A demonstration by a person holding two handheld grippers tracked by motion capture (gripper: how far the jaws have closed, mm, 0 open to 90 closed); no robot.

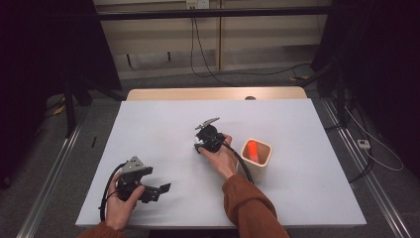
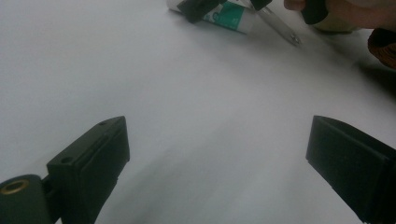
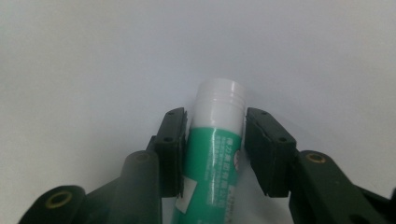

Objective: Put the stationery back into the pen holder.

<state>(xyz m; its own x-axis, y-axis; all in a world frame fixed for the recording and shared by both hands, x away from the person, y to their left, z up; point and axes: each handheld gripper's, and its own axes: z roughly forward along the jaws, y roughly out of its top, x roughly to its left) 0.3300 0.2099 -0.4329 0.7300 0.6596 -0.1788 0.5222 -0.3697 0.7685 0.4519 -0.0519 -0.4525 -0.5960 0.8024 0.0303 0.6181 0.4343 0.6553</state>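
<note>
Jaws of the left gripper [image 1: 157, 190] stand wide apart and empty near the worktop's [image 1: 163, 124] front-left, seemingly idle, while the right gripper [image 1: 202, 145] works beside one beige cup [image 1: 256, 159] holding one orange item [image 1: 252, 148]. From the left gripper view, one glue stick [image 2: 229, 15] lies flat far off. In the right gripper view, jaws flank it, one pad touching, apparently closing to lift.

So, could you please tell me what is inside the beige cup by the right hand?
An orange-red object stands inside the beige cup, leaning against its far wall. Its lower part and the cup's bottom are hidden by the near wall, so I cannot tell what else is inside.
</note>
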